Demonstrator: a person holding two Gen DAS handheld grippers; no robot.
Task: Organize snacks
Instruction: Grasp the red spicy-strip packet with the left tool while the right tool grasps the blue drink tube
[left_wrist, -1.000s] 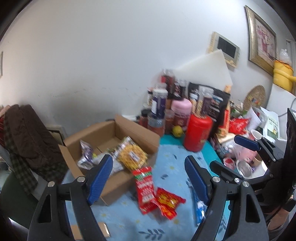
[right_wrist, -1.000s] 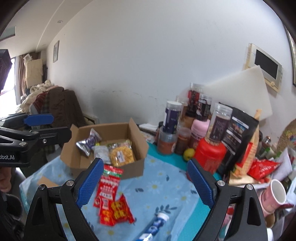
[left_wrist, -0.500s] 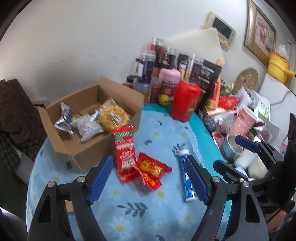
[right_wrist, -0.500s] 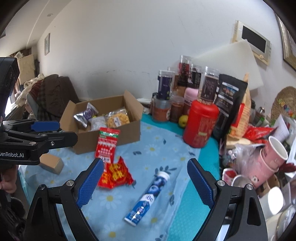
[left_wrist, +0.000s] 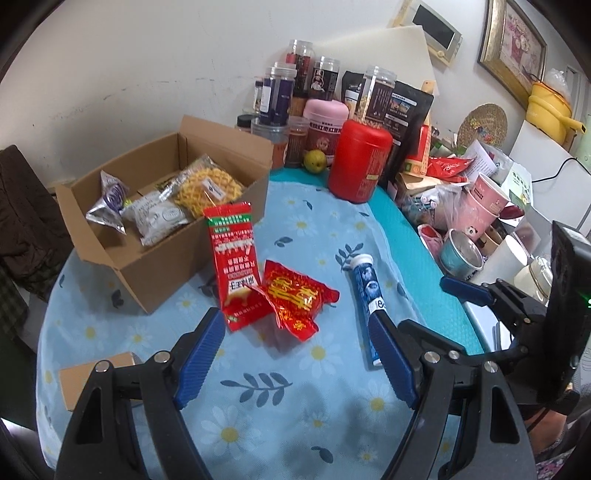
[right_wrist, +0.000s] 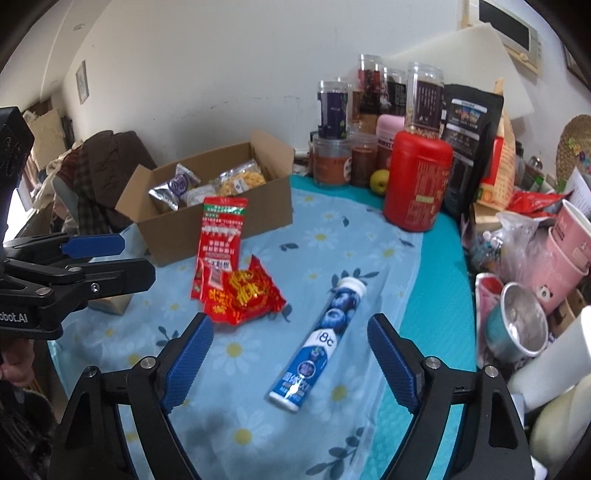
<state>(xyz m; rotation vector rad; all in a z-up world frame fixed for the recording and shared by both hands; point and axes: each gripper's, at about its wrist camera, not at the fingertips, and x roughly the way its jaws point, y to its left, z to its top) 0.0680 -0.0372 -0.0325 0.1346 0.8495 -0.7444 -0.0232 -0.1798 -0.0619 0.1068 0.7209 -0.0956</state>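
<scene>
The blue tube (right_wrist: 320, 340) lies flat on the flowery cloth (right_wrist: 369, 236) that covers the table, out in the open part near the cloth's right edge, with its white cap pointing toward the back of the table and its other end pointing toward the person. Its long side runs almost straight away from the right gripper (right_wrist: 290, 360), leaning a little, and it sits right in front of that gripper, between the two blue fingers as the right wrist camera sees it. The right gripper's jaws have just been closing a bit, but they are apart and nothing is between the pads; the tube is only lined up ahead of them. So the right hand looks like the nearer one for the tube. The left gripper (left_wrist: 295, 356) has its jaws apart too, and holds nothing. Just ahead of it lie two red snack bags: the long red packet (left_wrist: 236, 266), leaning against the cardboard box (left_wrist: 173, 258), and the crinkly red bag (left_wrist: 295, 297) touching it. The box stands at the back left part of the table and already has a few snack bags inside. Both grippers tip downward toward the cloth, side by side, hovering over it.
</scene>
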